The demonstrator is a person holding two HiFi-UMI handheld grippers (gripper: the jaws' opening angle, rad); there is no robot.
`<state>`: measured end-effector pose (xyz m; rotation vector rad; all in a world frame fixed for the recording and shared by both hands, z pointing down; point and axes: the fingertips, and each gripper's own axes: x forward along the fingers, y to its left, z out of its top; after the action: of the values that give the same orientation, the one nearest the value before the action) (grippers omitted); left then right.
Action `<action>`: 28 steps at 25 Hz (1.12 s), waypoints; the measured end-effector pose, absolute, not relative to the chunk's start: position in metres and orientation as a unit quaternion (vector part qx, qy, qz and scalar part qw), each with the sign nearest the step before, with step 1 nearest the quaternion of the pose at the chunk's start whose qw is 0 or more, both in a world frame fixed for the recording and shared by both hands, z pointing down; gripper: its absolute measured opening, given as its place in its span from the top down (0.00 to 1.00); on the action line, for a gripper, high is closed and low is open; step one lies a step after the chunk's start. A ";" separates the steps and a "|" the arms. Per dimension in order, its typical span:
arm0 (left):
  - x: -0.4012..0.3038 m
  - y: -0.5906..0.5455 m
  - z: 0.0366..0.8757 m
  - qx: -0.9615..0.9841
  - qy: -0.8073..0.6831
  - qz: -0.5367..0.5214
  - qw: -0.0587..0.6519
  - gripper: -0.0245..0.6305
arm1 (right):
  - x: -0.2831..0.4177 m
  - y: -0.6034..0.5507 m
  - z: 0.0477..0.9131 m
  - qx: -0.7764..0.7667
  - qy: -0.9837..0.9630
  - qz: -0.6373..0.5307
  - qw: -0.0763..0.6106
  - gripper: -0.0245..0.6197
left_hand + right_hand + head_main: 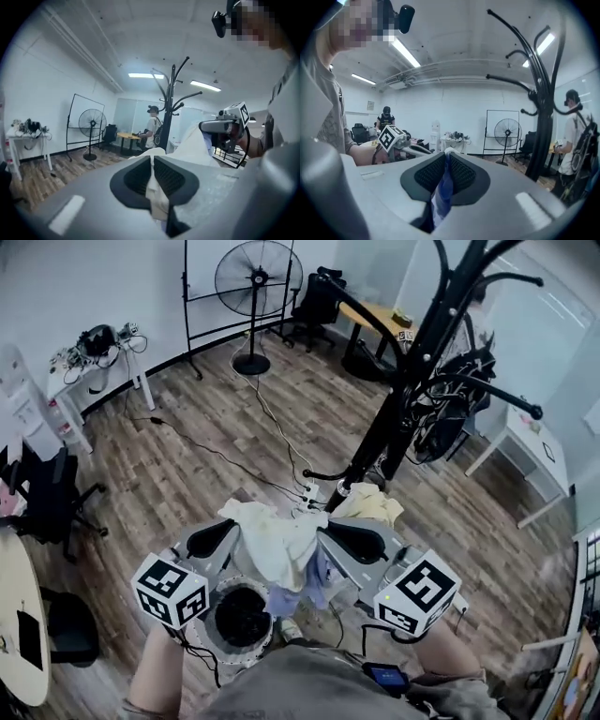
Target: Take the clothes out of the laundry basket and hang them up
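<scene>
Floor: we see brown wood-look planks (187, 456), matte, with thin black cables trailing across them.
Room: white walls all round. A black fan (255, 282) with a round wire cage stands at twelve o'clock in the head view. A small white counter (94, 371) cluttered with cables sits at ten o'clock.
Coat rack: we make out a glossy black pole (412, 381) with curved, knob-tipped hooks, rising at one o'clock.
Basket: round, with a pale rim (217, 638) and a dark inside, it stands on the floor at six o'clock.
Garment: soft, crumpled cream cloth (277, 545) with a blue part hanging beneath. It is held up between the two claws, just above and to the right of the basket.
Left claw: its ribbed black pads (152, 180) are closed narrow on a cream fold of the garment.
Right claw: we find it (445, 176) pinched on a blue-and-white fold.
Yellow cloth: a rumpled heap (373, 504) lies by the rack's foot, at one o'clock from the garment.
</scene>
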<state>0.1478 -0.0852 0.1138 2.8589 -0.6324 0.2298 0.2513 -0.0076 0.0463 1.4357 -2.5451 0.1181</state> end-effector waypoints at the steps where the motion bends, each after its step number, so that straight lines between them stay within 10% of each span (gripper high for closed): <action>1: 0.156 -0.086 0.098 0.973 -0.202 0.071 0.086 0.93 | 0.259 -0.007 0.031 0.495 -0.862 0.027 0.103 0.87; 20: 0.304 -0.138 -0.160 0.987 -0.128 -0.069 -0.074 0.93 | 0.435 -0.003 -0.199 0.678 -0.699 -0.225 0.027 0.88; 28: 0.384 -0.149 -0.105 0.991 -0.126 -0.009 -0.052 0.93 | 0.481 0.011 -0.134 0.726 -0.625 -0.251 0.141 0.88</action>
<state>0.3842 -0.1488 -0.1053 3.2204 -0.4109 -0.0277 0.4809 0.0113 -0.1340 2.0958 -1.8044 -0.7249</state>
